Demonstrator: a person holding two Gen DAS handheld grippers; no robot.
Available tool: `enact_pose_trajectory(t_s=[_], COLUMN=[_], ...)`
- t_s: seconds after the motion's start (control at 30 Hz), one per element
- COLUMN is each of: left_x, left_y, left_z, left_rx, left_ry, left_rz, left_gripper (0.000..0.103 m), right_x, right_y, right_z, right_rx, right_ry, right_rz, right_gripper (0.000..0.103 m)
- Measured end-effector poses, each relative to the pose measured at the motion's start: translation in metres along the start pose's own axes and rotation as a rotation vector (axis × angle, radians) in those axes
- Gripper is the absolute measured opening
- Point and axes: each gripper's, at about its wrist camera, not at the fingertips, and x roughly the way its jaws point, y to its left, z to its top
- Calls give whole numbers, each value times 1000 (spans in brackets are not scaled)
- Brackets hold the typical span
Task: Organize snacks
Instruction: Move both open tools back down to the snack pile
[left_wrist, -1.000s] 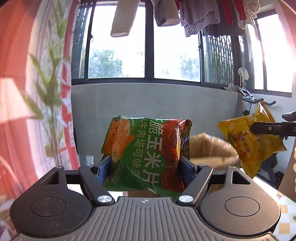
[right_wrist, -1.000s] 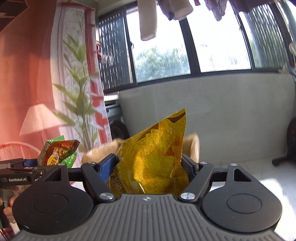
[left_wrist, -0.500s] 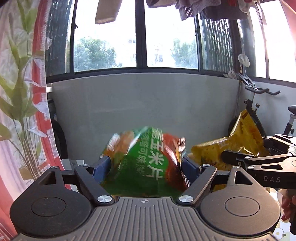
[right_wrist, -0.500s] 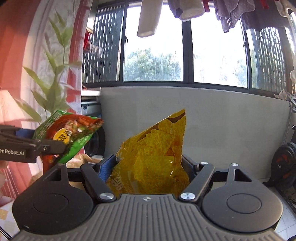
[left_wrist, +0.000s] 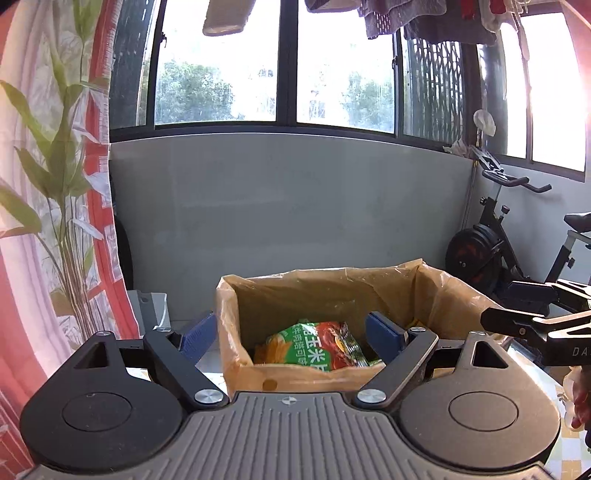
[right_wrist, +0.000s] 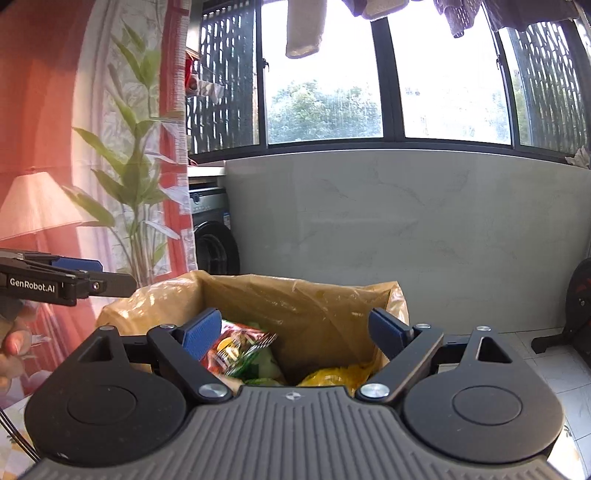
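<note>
A cardboard box lined with a tan plastic bag (left_wrist: 332, 291) (right_wrist: 295, 295) stands just ahead of both grippers. The green and red corn-chip bag (left_wrist: 314, 349) (right_wrist: 240, 347) lies inside it. The yellow chip bag (right_wrist: 336, 374) rests lower in the box, mostly hidden. My left gripper (left_wrist: 291, 334) hovers over the near rim, its jaws opening wide with nothing pressed between the blue pads. My right gripper (right_wrist: 295, 330) is above the box too, jaws opening and empty. Each gripper shows at the edge of the other's view.
A grey low wall under big windows runs behind the box. An exercise bike (left_wrist: 509, 251) stands at the right, a washing machine (right_wrist: 210, 236) and a leafy curtain (left_wrist: 55, 184) at the left. A person's hand (right_wrist: 14, 350) holds the left gripper. Laundry hangs overhead.
Both snack bags left the jaws and dropped into the lined box. Both grippers opened wider and swung toward the box, which now fills the lower middle of each view.
</note>
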Motion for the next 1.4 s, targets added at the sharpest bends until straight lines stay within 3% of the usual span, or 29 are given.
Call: enact_pose_trajectory(t_s=[0.3,0.5,0.7,0.83,1.0,1.1,1.4], left_x=[-43,-54,-48,-46,-46,-47,-45], left_y=[-1,-8,-17,-26,-37,-46,-64], left_z=[-58,-107,-148,-171,-192,-201,-220], left_rx=[-110,-175,-210,-188,-169,-138,-92], left_ry=[21,58,153,198,230,239,293], left_rz=[-11,20,42,42,26,11,-9], left_gripper=[88,87,84,83,83,83,81], right_x=[-52,-67,-65,-67,-72,-60,-56], right_y=[11,18,30,33,29,27,28], right_z=[-63,-117,-162,-180,-195,-198,-200], right_rx=[1,29,7,-15,46,64,54], right_ry=[-32,21,129,193,255,341,369], right_rz=[-14,-24,-34,-41,-25,-19,-18], right_gripper=[83,76,65,64,64,64,68])
